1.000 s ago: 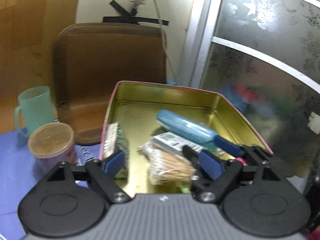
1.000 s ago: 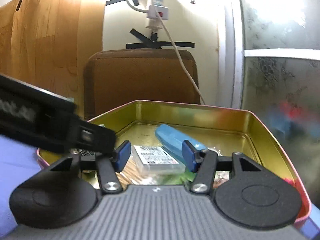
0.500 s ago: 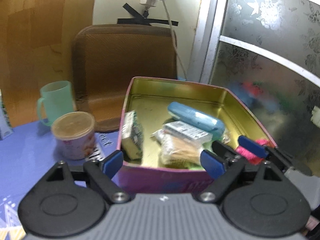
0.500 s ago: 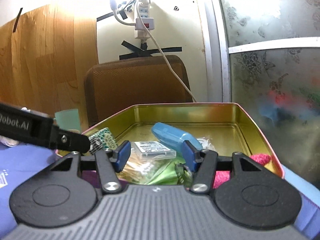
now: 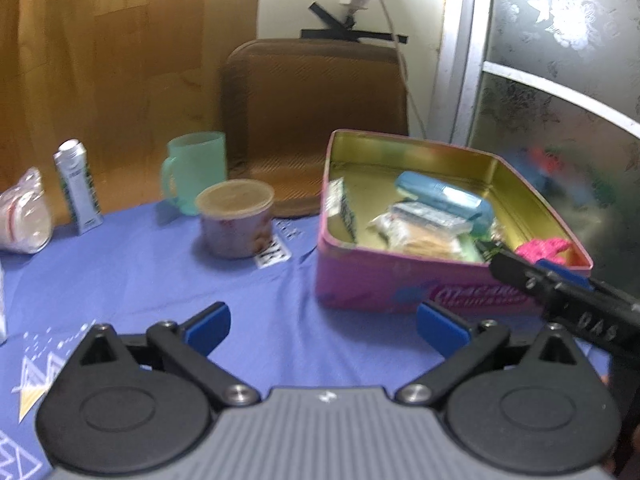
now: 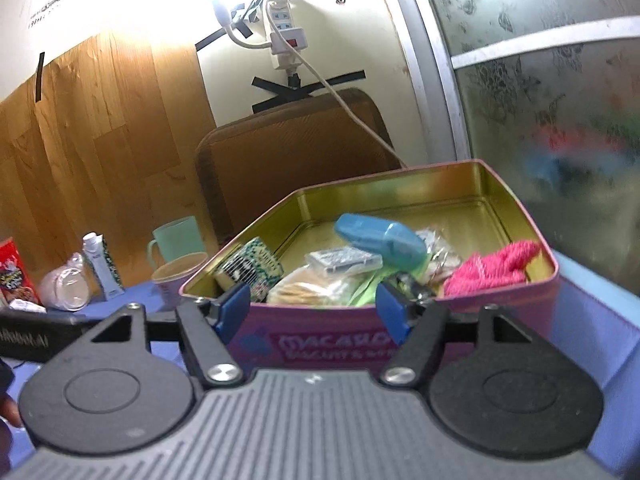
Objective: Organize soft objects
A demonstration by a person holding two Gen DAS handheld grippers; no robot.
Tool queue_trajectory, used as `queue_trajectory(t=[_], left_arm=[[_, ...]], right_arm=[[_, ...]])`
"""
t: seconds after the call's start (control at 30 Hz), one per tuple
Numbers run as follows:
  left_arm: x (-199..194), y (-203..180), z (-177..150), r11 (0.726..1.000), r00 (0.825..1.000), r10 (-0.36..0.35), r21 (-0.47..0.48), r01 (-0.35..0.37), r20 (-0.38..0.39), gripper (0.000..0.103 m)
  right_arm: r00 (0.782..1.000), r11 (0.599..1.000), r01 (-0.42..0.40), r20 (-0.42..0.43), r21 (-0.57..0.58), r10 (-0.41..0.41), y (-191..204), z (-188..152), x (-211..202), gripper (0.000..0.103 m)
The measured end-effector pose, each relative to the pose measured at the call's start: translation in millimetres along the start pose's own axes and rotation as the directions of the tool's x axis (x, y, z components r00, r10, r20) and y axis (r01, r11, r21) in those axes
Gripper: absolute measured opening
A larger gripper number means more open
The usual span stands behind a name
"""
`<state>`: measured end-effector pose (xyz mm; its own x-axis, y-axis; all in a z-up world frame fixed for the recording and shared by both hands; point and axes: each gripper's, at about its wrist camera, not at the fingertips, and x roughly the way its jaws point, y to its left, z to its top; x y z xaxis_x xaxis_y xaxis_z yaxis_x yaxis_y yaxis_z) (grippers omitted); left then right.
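Note:
A pink biscuit tin point(image 5: 400, 280) point(image 6: 500, 316) with a gold inside stands on the blue tablecloth. In it lie a pink knitted piece point(image 5: 544, 246) point(image 6: 496, 266), a blue case point(image 5: 440, 196) point(image 6: 380, 240), a bag of cotton swabs point(image 5: 420, 240) point(image 6: 312, 288), a small clear box point(image 6: 344, 260) and a green patterned pack point(image 6: 248, 268). My left gripper point(image 5: 324, 326) hangs over bare cloth in front of the tin, jaws opening wide, nothing between them. My right gripper point(image 6: 314, 310) sits before the tin's near wall, jaws opening, nothing gripped.
Left of the tin stand a lidded cup point(image 5: 236, 216), a green mug point(image 5: 196, 172), a small carton point(image 5: 78, 186) and a clear bag point(image 5: 24, 212). A brown chair back point(image 5: 316, 112) is behind the table. A red snack box point(image 6: 12, 276) is far left.
Both grippers pulled back out of the tin toward its near side. The left one swung left over the cloth and opened wider. The right one rolled and opened somewhat.

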<state>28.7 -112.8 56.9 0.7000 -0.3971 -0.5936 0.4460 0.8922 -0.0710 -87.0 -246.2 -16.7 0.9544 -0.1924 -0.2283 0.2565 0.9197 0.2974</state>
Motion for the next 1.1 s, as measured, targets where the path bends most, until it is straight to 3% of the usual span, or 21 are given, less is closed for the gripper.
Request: queue_trajectory(t=[0.63, 1.1], left_arm=[[-11.1, 26.5, -29.0, 0.997, 0.997, 0.076, -0.019, -0.077, -0.029, 0.103], [-15.8, 33.5, -33.3, 0.998, 0.998, 0.049, -0.024, -0.050, -0.024, 0.103]], right_arm=[[0.999, 0.999, -0.045, -0.015, 0.015, 0.045, 25.1, 1.7, -19.0, 0.077], [0.999, 0.998, -0.047, -0.010, 0.030, 0.047, 25.0, 5.0, -23.4, 0.078]])
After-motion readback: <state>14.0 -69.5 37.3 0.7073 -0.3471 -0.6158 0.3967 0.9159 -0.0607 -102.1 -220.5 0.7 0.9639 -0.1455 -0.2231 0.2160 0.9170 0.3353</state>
